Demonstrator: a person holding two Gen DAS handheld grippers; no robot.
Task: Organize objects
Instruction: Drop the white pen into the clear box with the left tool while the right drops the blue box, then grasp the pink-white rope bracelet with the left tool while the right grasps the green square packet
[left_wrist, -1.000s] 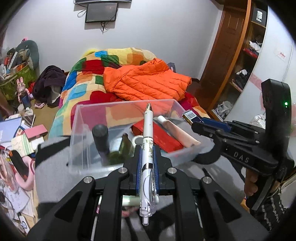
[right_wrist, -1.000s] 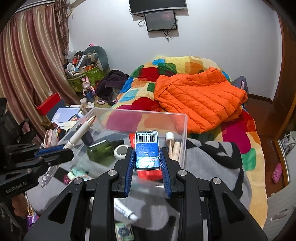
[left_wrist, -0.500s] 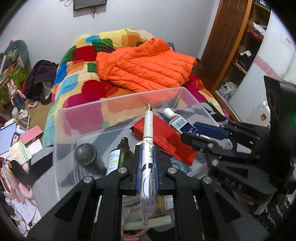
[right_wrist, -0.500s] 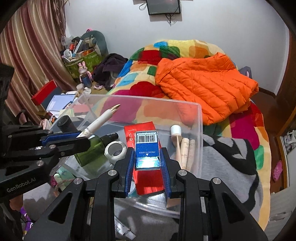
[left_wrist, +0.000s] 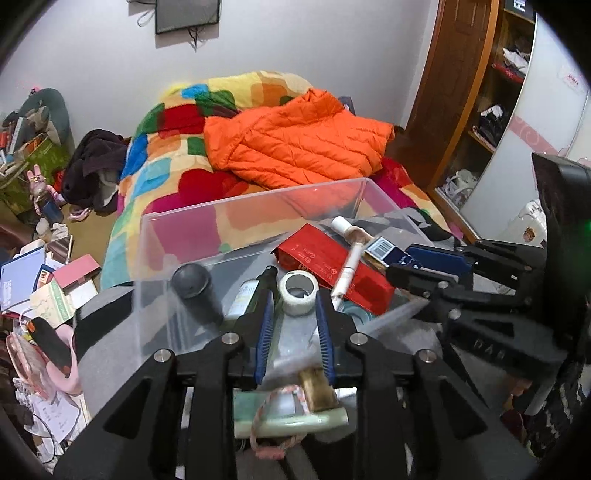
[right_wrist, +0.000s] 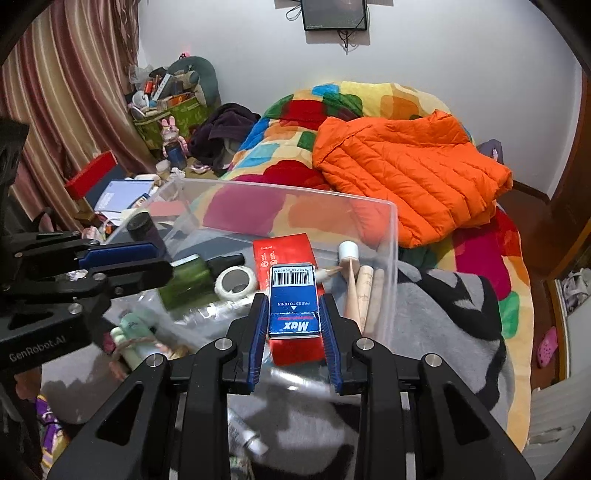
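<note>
We find the clear plastic bin on the bed already holding the pen, our left hand-held gripper standing apart and empty above it, while our right hand-held gripper clamps the blue staple box over the bin, apparently for deposit.

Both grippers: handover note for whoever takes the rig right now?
Left gripper: open, empty, above the clear bin. The pen lies in the bin across the red box.
Right gripper: shut on the blue staple box, over the bin's near edge.
Done: pen, tape roll, green bottle in the bin.
Left: drop the staple box; items remain on the grey blanket.
</note>
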